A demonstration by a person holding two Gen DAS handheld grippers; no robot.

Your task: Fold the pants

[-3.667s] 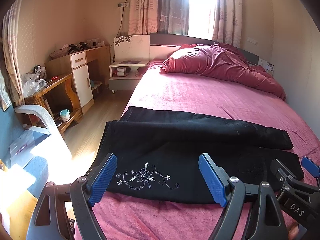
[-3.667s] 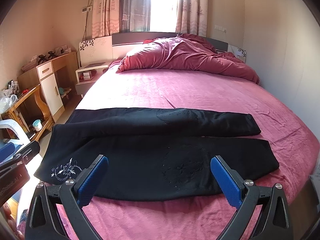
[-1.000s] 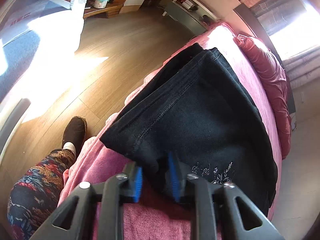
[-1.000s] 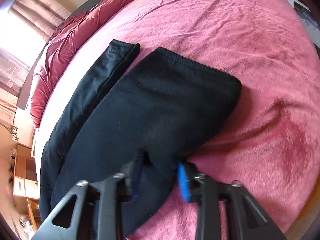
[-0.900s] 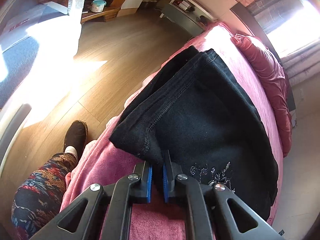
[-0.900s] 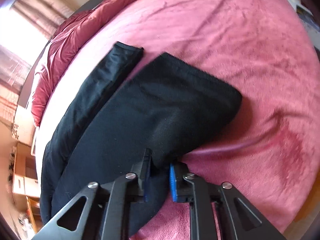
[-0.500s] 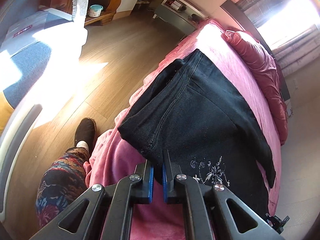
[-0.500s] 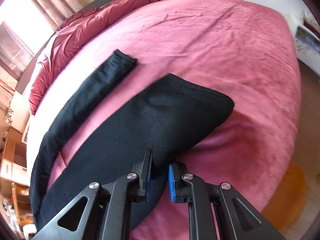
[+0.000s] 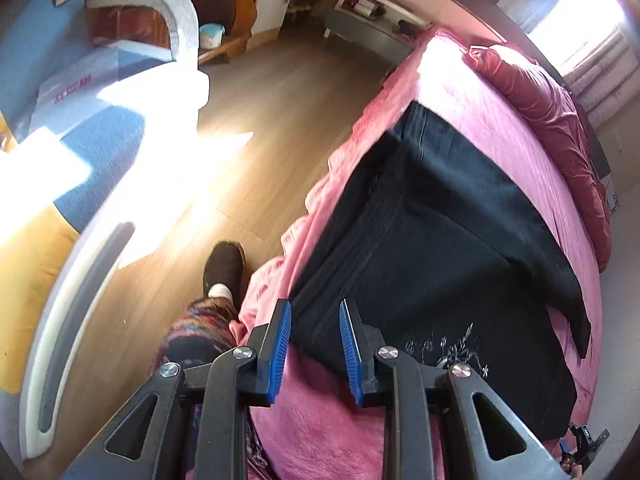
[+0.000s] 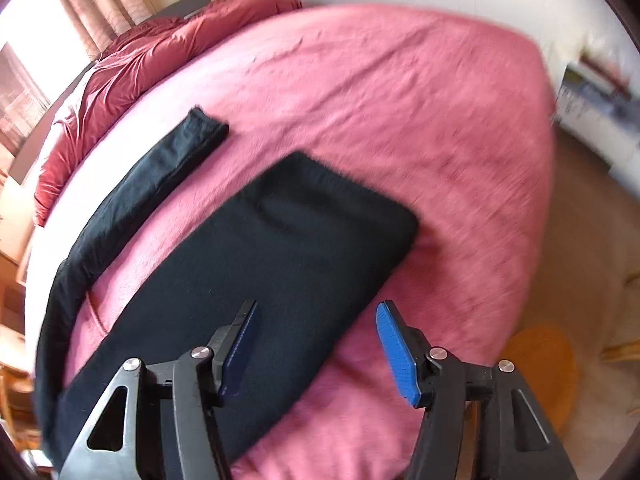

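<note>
Pink bedding covers the bed [image 10: 400,92], and the black pants [image 9: 440,248] lie spread across its near side, long axis running from the waist at the left edge to the leg ends toward the right. Both sets of jaws have just been opening and grip nothing: the left gripper [image 9: 315,350], narrowly parted, hangs over the waist corner, while the right gripper [image 10: 320,354], wider apart, hangs over the near leg's hem [image 10: 340,224]. Each hand looks nearest its own end, with the far leg [image 10: 160,168] splayed away beyond.
</note>
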